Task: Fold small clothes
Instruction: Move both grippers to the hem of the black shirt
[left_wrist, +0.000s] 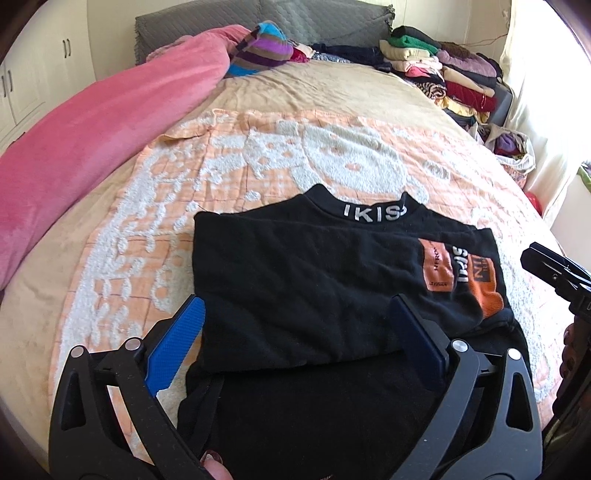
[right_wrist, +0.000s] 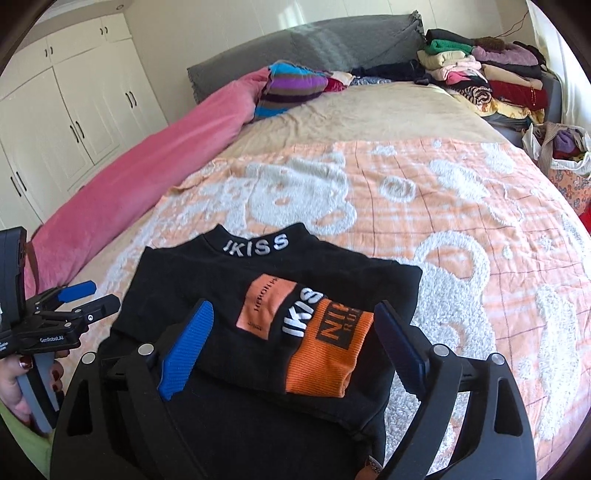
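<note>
Your left tongs (left_wrist: 295, 332) stand spread wide, blue pads well apart, hanging above the near part of the black top (left_wrist: 314, 280) with nothing between them. Your right tongs (right_wrist: 295, 339) are likewise released, jaws wide and clear of the cloth, poised over the orange sleeve patches (right_wrist: 317, 343).

The black top lies partly folded on the orange-and-white blanket (right_wrist: 443, 206), near the close edge of the bed (left_wrist: 332, 85). Its collar, lettered in white, faces away from you. A sleeve with orange patches is folded across the body on the right side. The lower hem runs out of sight beneath both tongs, so its lie cannot be judged.

In the right wrist view, your left hand (right_wrist: 14, 387) grips the handle of the left tongs at the left border.

Other items noted: a pink quilt (left_wrist: 92, 140) along the left side of the bed, a striped garment (left_wrist: 262, 48) at its far end, a stack of folded clothes (right_wrist: 491, 77) at the far right corner, a grey headboard cover (right_wrist: 314, 44), and white cupboards (right_wrist: 74, 110) on the left wall.
</note>
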